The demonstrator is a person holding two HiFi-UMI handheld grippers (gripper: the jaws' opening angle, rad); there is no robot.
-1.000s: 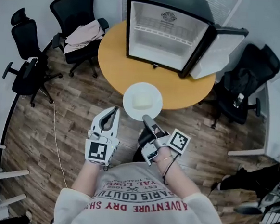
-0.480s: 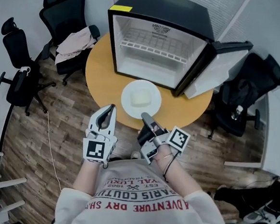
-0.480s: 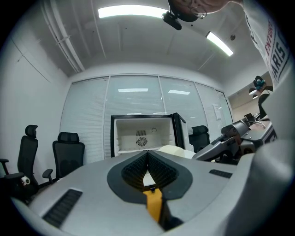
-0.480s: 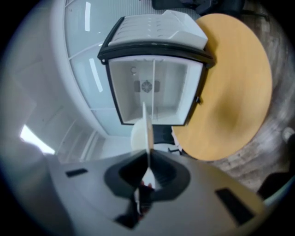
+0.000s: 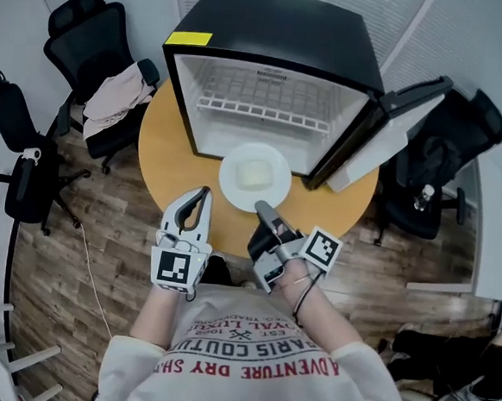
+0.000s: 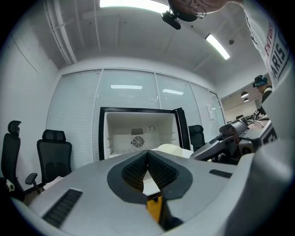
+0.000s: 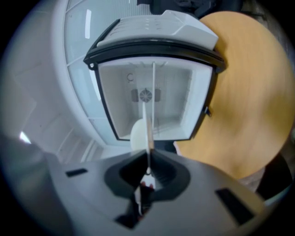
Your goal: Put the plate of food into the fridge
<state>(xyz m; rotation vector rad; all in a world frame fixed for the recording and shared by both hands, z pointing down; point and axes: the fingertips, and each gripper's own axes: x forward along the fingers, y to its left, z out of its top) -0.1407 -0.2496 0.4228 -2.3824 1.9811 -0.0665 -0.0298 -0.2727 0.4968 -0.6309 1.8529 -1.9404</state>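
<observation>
Both jaws of my right gripper [image 5: 262, 210] pinch the plate [image 5: 230, 182] rim — hold it level entering the fridge [image 5: 273, 24] — left gripper [image 5: 200, 196] closed, empty.

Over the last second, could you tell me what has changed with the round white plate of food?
The round white plate with its pale food was carried forward over the round wooden table, up to the open black fridge. Nothing was taken or released: the right gripper stays shut on the plate's rim, the left gripper shut and empty.
</observation>
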